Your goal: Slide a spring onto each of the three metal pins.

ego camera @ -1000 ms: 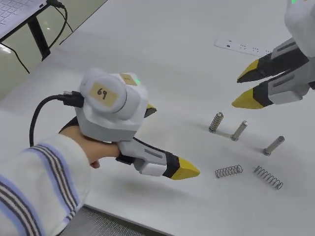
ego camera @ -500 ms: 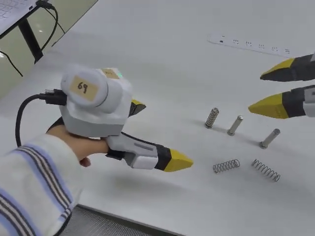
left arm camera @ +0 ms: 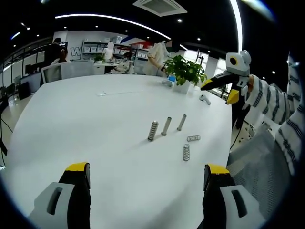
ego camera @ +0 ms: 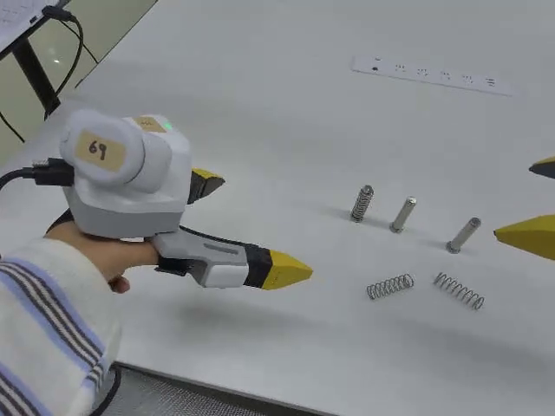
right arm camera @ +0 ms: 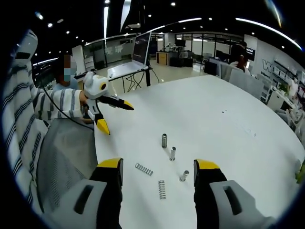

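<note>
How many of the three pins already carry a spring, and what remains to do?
Done: the left pin carries a spring. In hand: nothing; left gripper and right gripper are open, empty. Left: middle pin and right pin are bare; two loose springs lie on the table.

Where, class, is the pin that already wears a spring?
In the head view, the sprung pin stands at the left end of the pin row, next to a bare pin and beyond a loose spring.
</note>
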A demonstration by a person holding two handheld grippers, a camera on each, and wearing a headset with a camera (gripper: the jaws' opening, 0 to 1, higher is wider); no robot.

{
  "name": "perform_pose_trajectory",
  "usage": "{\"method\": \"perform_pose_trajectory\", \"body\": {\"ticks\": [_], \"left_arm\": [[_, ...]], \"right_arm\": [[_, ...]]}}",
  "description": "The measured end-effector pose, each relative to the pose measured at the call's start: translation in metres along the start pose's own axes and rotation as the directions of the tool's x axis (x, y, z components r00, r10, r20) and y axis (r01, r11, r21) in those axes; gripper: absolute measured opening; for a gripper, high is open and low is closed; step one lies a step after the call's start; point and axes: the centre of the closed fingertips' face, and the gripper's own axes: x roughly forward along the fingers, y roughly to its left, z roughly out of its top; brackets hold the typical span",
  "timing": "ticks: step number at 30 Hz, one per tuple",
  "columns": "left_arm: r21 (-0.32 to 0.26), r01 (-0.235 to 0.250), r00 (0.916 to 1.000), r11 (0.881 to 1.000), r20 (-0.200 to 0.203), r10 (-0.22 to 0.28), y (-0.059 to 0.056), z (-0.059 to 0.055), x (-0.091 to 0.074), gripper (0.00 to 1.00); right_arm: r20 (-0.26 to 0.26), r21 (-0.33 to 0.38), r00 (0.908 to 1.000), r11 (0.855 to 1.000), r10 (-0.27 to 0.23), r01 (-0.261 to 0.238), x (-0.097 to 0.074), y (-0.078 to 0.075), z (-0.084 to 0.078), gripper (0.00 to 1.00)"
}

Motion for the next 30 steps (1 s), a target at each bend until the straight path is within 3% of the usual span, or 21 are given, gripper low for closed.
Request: {"method": "perform_pose_trajectory", "body": {"ticks": [8,15,20,23,30], "left_arm": [[0.009,0.009,0.9999,1.0,0.011,-0.009,-0.003,0.002,-0.001,0.98],[0.006,0.026,0.9997,1.0,-0.004,-0.026,-0.007,-0.001,0.0,0.98],[-0.006,0.04,0.9991,0.999,-0.015,-0.04,-0.011,-0.005,-0.001,0.98],[-0.009,0.045,0.9987,0.999,-0.023,-0.045,-0.013,-0.007,-0.002,0.98],[-0.018,0.051,0.9982,0.999,-0.031,-0.052,-0.014,-0.011,-0.002,0.98]], "right_arm": [[0.069,0.081,0.9963,0.996,-0.052,0.046,-0.016,0.002,-0.016,0.65],[0.078,0.141,0.994,0.988,-0.078,0.066,-0.021,0.004,-0.038,0.67],[0.11,0.177,0.9872,0.98,-0.116,0.095,-0.022,0.0,-0.047,0.7],[0.137,0.201,0.9797,0.973,-0.146,0.117,-0.023,-0.003,-0.051,0.77],[0.134,0.232,0.9775,0.964,-0.163,0.129,-0.02,-0.001,-0.064,0.87]]}}
